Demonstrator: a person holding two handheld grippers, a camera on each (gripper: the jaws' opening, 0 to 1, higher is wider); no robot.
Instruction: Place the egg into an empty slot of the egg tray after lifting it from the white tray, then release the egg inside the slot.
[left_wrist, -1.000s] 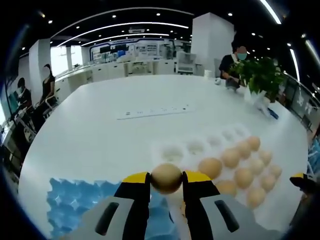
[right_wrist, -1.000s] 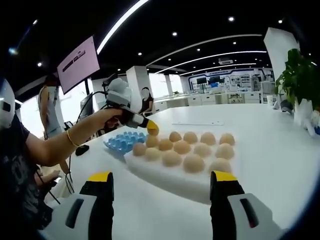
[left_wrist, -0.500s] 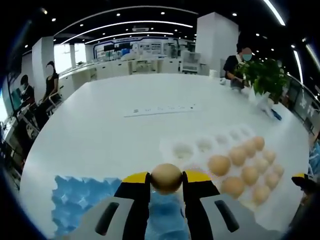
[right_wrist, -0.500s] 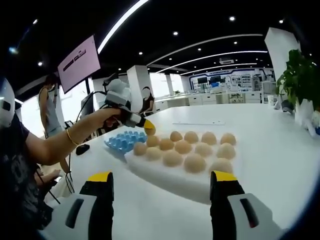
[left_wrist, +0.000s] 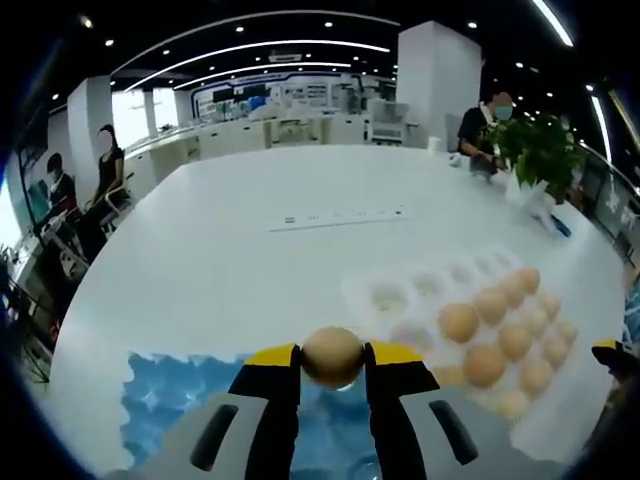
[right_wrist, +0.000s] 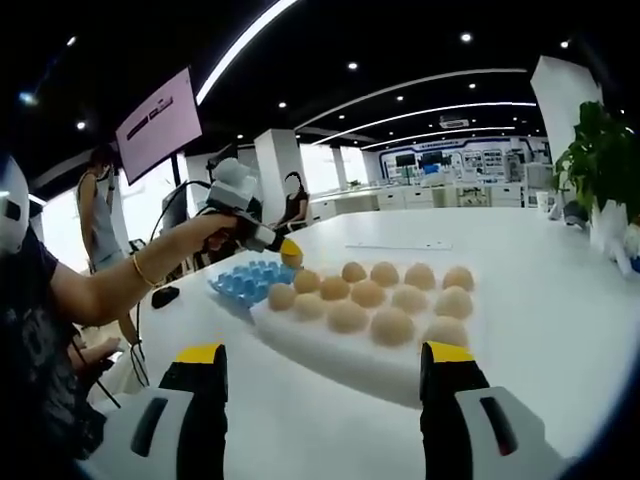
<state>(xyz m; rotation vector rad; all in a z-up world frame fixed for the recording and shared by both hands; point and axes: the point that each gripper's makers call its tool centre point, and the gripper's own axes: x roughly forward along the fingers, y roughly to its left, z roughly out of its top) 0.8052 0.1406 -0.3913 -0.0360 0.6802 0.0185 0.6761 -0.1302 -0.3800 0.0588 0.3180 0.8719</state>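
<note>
Left gripper view is showing the left gripper (left_wrist: 333, 360) clenching the egg (left_wrist: 333, 356), now carried off the white tray (left_wrist: 400, 300) and hovering over the blue tray (left_wrist: 170, 400), while the right gripper (right_wrist: 325, 375) is idling, fingers released

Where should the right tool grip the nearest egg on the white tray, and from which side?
Probably from above, pads on the rounded flanks of the nearest egg: it sits in a cup of the white tray with only its dome exposed, neighbours close behind. The right tool is open.

Matt tan egg (left_wrist: 332, 356); blue plastic egg tray (left_wrist: 175, 400); glossy white table (left_wrist: 230, 270).
</note>
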